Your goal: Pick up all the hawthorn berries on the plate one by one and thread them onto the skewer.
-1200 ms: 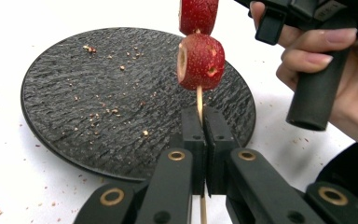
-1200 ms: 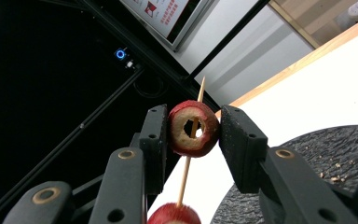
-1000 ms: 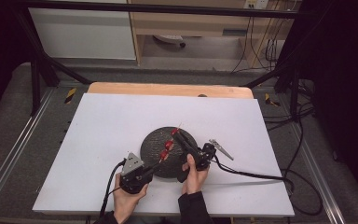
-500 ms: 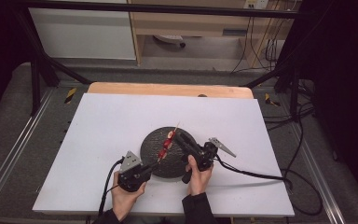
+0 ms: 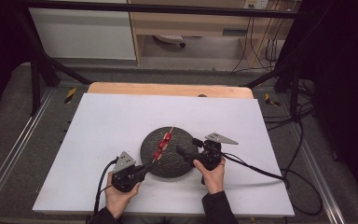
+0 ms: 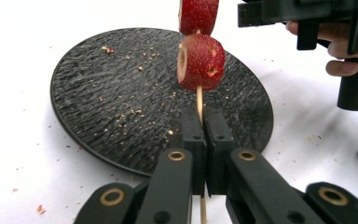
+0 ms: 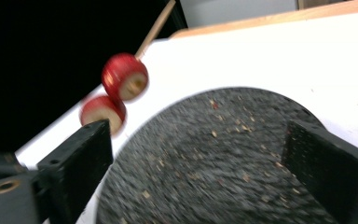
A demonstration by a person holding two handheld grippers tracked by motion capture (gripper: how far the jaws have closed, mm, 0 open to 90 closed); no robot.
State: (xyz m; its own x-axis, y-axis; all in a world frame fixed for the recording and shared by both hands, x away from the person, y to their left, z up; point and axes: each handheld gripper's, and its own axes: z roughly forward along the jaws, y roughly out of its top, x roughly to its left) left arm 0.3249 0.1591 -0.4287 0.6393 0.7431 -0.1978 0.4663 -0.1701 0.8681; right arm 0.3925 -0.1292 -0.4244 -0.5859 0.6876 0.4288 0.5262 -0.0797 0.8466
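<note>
From above, your left gripper (image 5: 142, 170) sits at the near edge of the round black plate (image 5: 179, 163) on the white table (image 5: 98, 126). It holds a thin wooden skewer (image 5: 171, 128) that slants up over the plate, with red fruit slices (image 5: 163, 144) stuck on it. Your right gripper (image 5: 186, 147) is over the right side of the plate, close to the fruit but not touching it.

In the left gripper view, the jaws are pressed tight together with the skewer (image 6: 199, 100) pinched between them. A red slice (image 6: 200, 61) with a hole in its side sits on the stick just above the jaws, and another (image 6: 198, 15) is above that. Small crumbs lie on the plate (image 6: 112, 102). Your other hand (image 6: 342, 51) is at the top right.

In the right gripper view, the jaws have just been opening and stand wide apart, with nothing between them but the crumb-dotted plate (image 7: 214, 163) below. Two red slices (image 7: 123, 77) on the skewer (image 7: 156, 28) hang up and to the left of the left jaw.
</note>
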